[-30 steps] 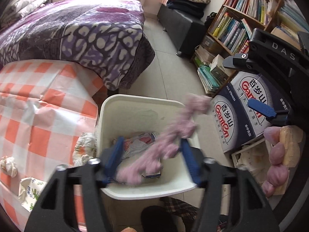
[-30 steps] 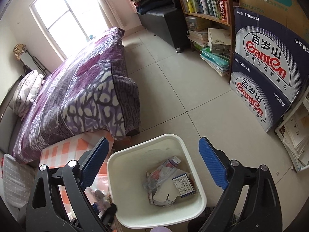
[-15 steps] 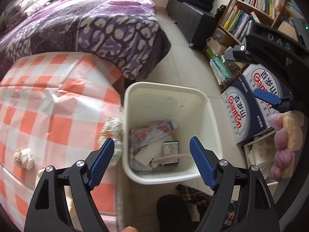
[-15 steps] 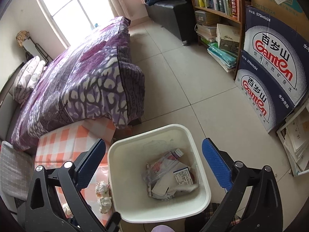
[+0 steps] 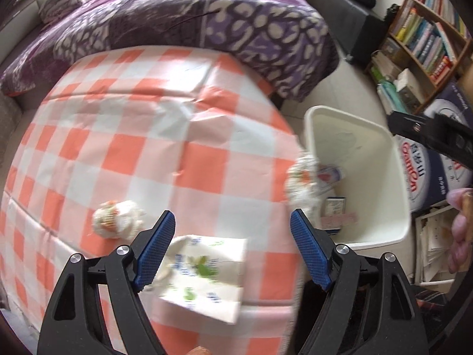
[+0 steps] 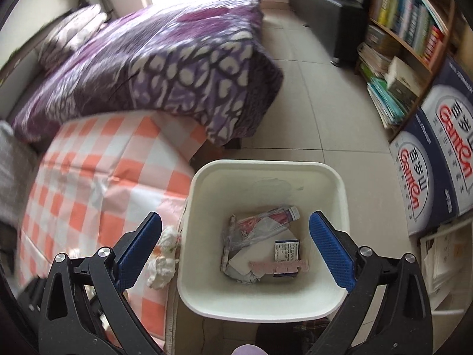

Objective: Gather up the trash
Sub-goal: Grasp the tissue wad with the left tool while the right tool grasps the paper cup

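Observation:
A white trash bin (image 6: pixel 340 195) stands on the floor beside a table with an orange checked cloth (image 5: pixel 142 153). The bin (image 5: pixel 393 183) holds a plastic wrapper (image 6: pixel 257 227), a small box (image 6: pixel 286 250) and a pink strip (image 6: pixel 278 265). My left gripper (image 5: pixel 233 250) is open and empty over the table's near edge, above a printed tissue pack (image 5: pixel 207 275). A crumpled tissue (image 5: pixel 118 219) lies to its left, another (image 5: pixel 301 180) at the table edge by the bin. My right gripper (image 6: pixel 236 250) is open and empty above the bin.
A bed with a purple patterned blanket (image 6: pixel 165 68) lies behind the table. A bookshelf (image 6: pixel 411 29) and Ganten water cartons (image 6: pixel 428 177) stand to the right. Stacked papers (image 6: pixel 443 254) lie beside the bin. Tiled floor (image 6: pixel 310 94) runs between bed and shelf.
The pink strip left my left gripper and now lies in the bin. My left gripper then swung left from the bin to over the table. My right gripper stayed open above the bin.

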`<state>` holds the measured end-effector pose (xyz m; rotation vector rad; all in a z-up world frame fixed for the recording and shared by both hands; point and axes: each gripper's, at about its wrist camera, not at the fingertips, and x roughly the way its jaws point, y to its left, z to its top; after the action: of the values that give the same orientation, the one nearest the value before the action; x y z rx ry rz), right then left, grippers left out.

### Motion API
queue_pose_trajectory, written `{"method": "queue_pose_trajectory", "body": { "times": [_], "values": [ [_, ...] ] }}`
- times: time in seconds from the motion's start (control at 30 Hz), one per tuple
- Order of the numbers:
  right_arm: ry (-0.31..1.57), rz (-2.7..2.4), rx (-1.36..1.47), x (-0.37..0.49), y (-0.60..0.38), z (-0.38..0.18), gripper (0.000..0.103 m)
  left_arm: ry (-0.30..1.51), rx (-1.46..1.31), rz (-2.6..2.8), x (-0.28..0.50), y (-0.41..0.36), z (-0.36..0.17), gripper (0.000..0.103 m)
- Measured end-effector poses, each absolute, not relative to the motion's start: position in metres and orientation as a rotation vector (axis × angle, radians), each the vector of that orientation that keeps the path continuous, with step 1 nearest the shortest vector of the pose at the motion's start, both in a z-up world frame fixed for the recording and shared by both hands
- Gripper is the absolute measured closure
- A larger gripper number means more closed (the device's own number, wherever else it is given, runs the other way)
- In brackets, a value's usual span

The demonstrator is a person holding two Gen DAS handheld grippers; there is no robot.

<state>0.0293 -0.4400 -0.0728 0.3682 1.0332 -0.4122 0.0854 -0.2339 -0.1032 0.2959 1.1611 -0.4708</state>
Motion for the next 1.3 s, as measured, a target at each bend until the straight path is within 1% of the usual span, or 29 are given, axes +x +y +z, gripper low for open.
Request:
{"method": "queue_pose_trajectory", "body": {
  "times": [0.27,0.43,0.67,0.7,0.73,0.83,1.03,1.1,1.17,1.2,1.23,1.27,1.3],
  "values": [
    [1.137,-0.198,0.143,0.051,-0.375,-0.09,0.007,1.239,0.277,-0.328,0.129,-0.169,-0.13,0.025],
    [1.195,0.009,-0.053,0.055,-0.322,-0.102,0.007,1.311,0.175,-0.316,0.15,-0.138,-0.145,0.025],
    [1.233,0.249,-0.261,0.048,-0.257,-0.12,0.007,1.336,0.167,-0.338,0.154,-0.131,-0.154,0.025],
    [1.238,0.266,-0.275,0.048,-0.251,-0.123,0.007,1.335,0.168,-0.335,0.154,-0.13,-0.156,0.028],
    [1.245,0.281,-0.286,0.049,-0.245,-0.126,0.007,1.334,0.169,-0.332,0.155,-0.13,-0.157,0.035],
    [1.268,0.309,-0.308,0.051,-0.228,-0.137,0.007,1.323,0.195,-0.325,0.156,-0.127,-0.158,0.047],
    [1.309,0.359,-0.296,0.059,-0.209,-0.151,0.007,1.306,0.177,-0.279,0.163,-0.106,-0.156,0.051],
    [1.332,0.373,-0.276,0.062,-0.204,-0.157,0.013,1.308,0.152,-0.261,0.166,-0.093,-0.155,0.051],
    [1.359,0.383,-0.233,0.066,-0.199,-0.162,0.031,1.311,0.128,-0.238,0.17,-0.08,-0.153,0.051],
    [1.347,0.376,-0.234,0.067,-0.196,-0.161,0.031,1.312,0.117,-0.228,0.171,-0.074,-0.153,0.051],
    [1.334,0.38,-0.233,0.069,-0.193,-0.158,0.039,1.312,0.101,-0.214,0.172,-0.067,-0.152,0.051],
    [1.323,0.389,-0.218,0.071,-0.191,-0.155,0.053,1.312,0.089,-0.206,0.173,-0.06,-0.15,0.051],
    [1.32,0.401,-0.18,0.074,-0.189,-0.152,0.059,1.31,0.078,-0.199,0.174,-0.055,-0.149,0.051]
  ]
}}
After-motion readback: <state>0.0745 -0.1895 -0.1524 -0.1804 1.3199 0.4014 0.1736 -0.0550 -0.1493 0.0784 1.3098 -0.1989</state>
